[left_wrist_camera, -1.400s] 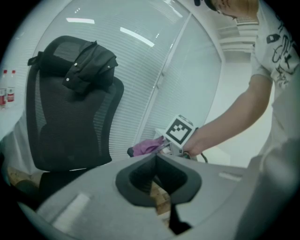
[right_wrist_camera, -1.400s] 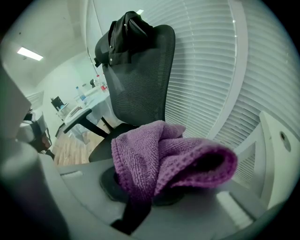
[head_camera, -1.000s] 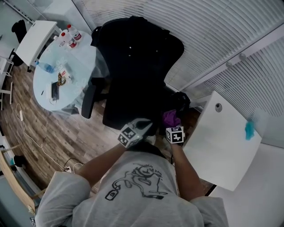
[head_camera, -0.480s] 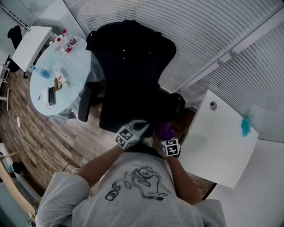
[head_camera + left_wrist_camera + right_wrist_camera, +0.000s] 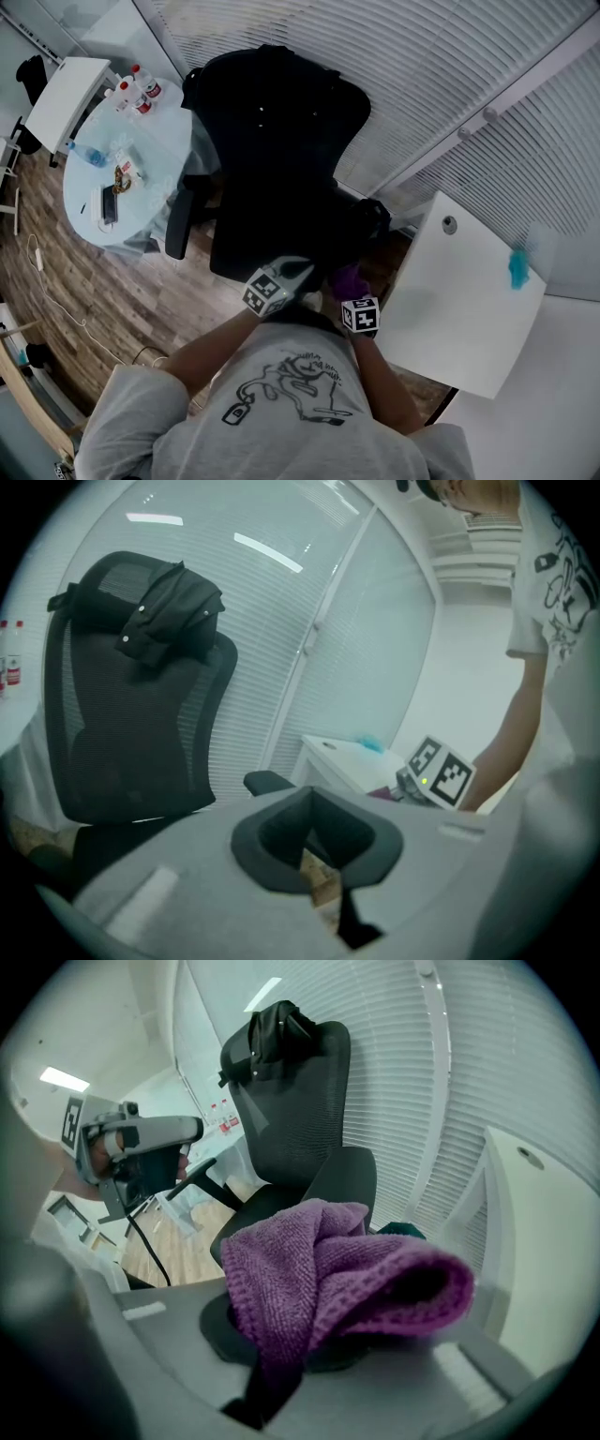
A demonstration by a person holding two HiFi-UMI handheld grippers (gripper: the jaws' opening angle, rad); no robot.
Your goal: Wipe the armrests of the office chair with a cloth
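Observation:
The black office chair (image 5: 272, 150) stands in front of me, a dark garment (image 5: 169, 602) draped over its headrest. Its left armrest (image 5: 183, 220) and right armrest (image 5: 370, 220) flank the seat. My right gripper (image 5: 354, 292) is shut on a bunched purple cloth (image 5: 319, 1269), held just short of the right armrest (image 5: 345, 1180) and apart from it. The cloth (image 5: 350, 279) hides the right gripper's (image 5: 309, 1335) jaws. My left gripper (image 5: 281, 279) hovers over the seat's front edge, jaws closed and empty (image 5: 314, 841). The right armrest (image 5: 269, 782) also shows beyond it.
A white desk (image 5: 459, 300) stands close on the right with a teal object (image 5: 517, 267) on it. A round glass table (image 5: 94, 192) with bottles and a phone sits to the left. Slatted blinds back the chair. A cable lies on the wood floor (image 5: 70, 300).
The right gripper with the cloth has drawn back from the right armrest toward my body. The left gripper has hardly moved.

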